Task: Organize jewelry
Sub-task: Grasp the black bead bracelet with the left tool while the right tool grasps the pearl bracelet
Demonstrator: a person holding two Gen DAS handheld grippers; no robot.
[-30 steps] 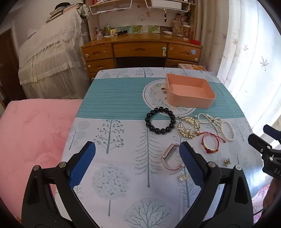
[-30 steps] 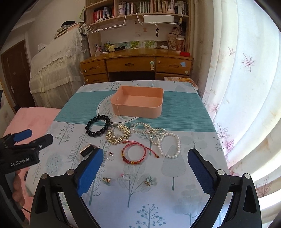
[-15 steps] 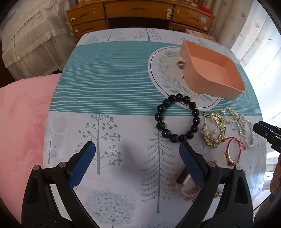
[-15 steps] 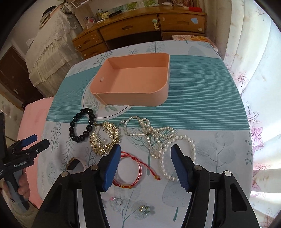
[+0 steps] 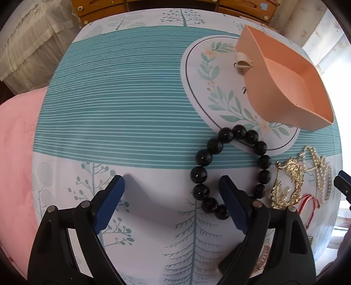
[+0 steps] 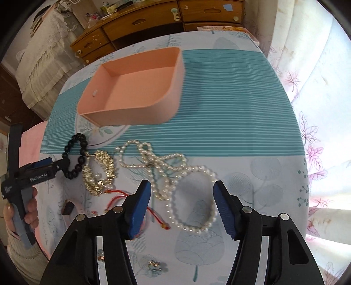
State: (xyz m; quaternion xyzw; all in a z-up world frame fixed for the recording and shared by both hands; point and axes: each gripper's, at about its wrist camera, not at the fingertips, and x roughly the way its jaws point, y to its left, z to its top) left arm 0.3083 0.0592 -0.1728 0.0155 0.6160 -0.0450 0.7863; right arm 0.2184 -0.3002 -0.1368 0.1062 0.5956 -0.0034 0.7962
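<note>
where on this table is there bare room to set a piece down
Free: the striped teal band left of the pink tray and black bead bracelet, and the cloth right of the pearl bracelet toward the curtain. Crowded: between them, where black beads, gold piece, pearl strands and red cord lie close.

A box sits on the table, toward the far side, with a desk behind the table. In front of the box the jewelry lies in a row: a bead bracelet on the left, then a chain clump touching it, then a pearl string and a pearl bracelet on the right. A cord bracelet lies nearer than the chain clump, just beside it.
</note>
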